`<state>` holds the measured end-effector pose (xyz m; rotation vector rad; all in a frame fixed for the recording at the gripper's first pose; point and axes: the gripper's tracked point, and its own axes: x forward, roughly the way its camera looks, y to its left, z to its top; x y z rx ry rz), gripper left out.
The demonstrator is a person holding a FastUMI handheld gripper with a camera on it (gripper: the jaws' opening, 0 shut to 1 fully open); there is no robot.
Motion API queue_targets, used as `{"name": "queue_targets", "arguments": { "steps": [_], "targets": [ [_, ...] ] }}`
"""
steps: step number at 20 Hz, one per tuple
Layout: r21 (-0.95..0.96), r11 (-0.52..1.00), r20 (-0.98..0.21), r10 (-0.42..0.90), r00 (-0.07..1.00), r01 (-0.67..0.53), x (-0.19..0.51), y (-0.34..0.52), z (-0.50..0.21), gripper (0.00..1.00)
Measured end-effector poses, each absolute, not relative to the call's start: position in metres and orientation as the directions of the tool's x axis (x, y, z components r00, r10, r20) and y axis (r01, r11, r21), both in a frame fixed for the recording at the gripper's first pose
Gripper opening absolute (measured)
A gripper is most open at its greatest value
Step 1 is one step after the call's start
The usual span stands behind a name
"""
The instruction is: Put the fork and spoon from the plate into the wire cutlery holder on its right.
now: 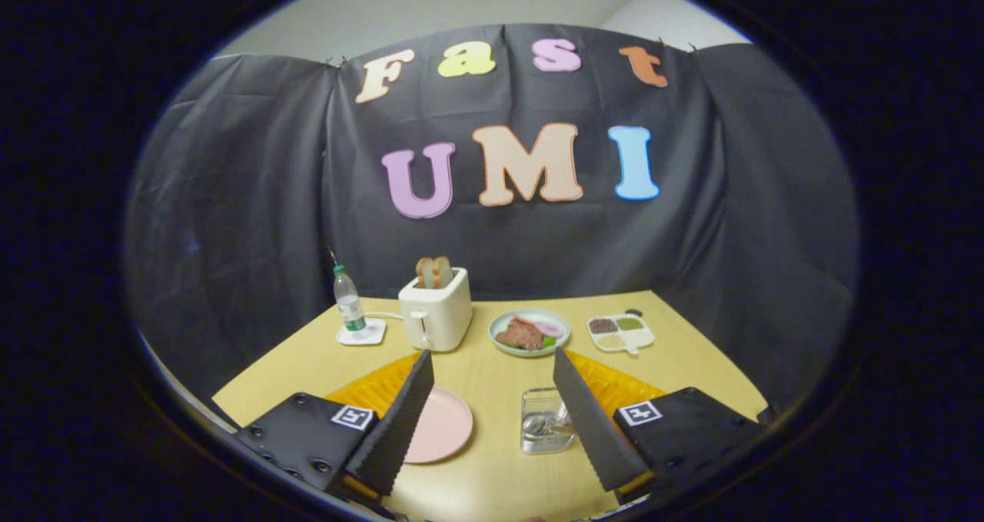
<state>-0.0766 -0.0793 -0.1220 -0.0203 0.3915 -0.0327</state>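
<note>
My gripper (492, 353) hangs open above the yellow table (492, 468), with nothing between its fingers. A pink plate (442, 428) lies just right of the left finger, which hides part of it; the part that shows is bare. The wire cutlery holder (544, 422) stands to the plate's right, close against the right finger. Shiny metal cutlery (538, 427) lies inside the holder. A spoon bowl shows there, but I cannot tell the pieces apart.
Beyond the fingers stand a white toaster (436, 314) with bread in it, a water bottle (350, 300) on a coaster, a plate of food (529, 333) and a divided snack tray (621, 333). An orange mat (615, 387) lies under both fingers.
</note>
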Motion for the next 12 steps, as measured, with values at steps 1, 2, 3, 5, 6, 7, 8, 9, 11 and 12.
{"name": "queue_targets", "arguments": {
  "steps": [1, 2, 3, 5, 6, 7, 8, 9, 11, 12],
  "targets": [
    [-0.064, 0.997, -0.351, -0.062, 0.935, 0.042, -0.076, -0.081, -0.116, 0.99],
    [-0.078, 0.996, -0.338, -0.068, 0.939, 0.044, -0.074, -0.080, -0.111, 0.99],
    [-0.065, 0.997, -0.316, -0.064, 0.947, 0.046, -0.073, -0.075, -0.105, 0.99],
    [-0.019, 0.999, -0.284, -0.045, 0.958, 0.041, -0.070, -0.067, -0.096, 0.99],
    [-0.007, 0.999, -0.271, -0.047, 0.961, 0.047, -0.067, -0.067, -0.093, 0.99],
    [-0.007, 0.998, -0.256, -0.057, 0.965, 0.057, -0.066, -0.071, -0.088, 0.99],
    [-0.010, 0.997, -0.238, -0.072, 0.969, 0.071, -0.064, -0.074, -0.082, 0.99],
    [-0.012, 0.997, -0.224, -0.078, 0.971, 0.077, -0.061, -0.075, -0.080, 0.99],
    [-0.003, 0.998, -0.210, -0.067, 0.975, 0.068, -0.059, -0.073, -0.077, 0.99],
    [-0.005, 0.997, -0.216, -0.071, 0.974, 0.072, -0.057, -0.075, -0.078, 0.99]
  ]
}}
